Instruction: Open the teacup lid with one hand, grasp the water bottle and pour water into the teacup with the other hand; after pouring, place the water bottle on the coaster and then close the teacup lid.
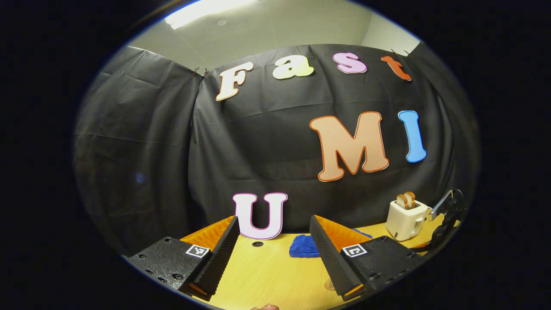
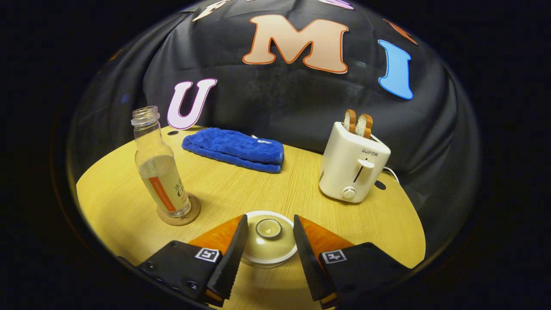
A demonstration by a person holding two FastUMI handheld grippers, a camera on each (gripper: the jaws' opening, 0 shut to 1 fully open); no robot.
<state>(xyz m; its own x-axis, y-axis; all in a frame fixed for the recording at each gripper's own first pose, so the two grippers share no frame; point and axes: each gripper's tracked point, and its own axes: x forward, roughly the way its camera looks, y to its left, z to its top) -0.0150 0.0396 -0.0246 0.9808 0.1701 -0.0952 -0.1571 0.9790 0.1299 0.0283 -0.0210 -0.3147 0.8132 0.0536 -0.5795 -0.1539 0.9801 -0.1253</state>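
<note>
Left gripper view: left gripper [image 1: 273,247] spread wide, empty, above table [image 1: 267,275]. Right gripper view: right gripper [image 2: 267,245] fingers apart, flanking teacup lid [image 2: 268,237] (contact unclear); uncapped water bottle [image 2: 158,165] upright on coaster [image 2: 180,214], left of the lid.

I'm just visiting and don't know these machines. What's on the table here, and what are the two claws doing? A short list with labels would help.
table: yellow wood top
water bottle: uncapped, part full, standing on the coaster
coaster: round cork, under the bottle
teacup lid: on the cup, between the right gripper's open fingers
right gripper: open, either side of the lid, not pressing it
left gripper: open, holding nothing, above the table
blue towel: folded, at the back
toaster: white, two bread slices in it
</note>
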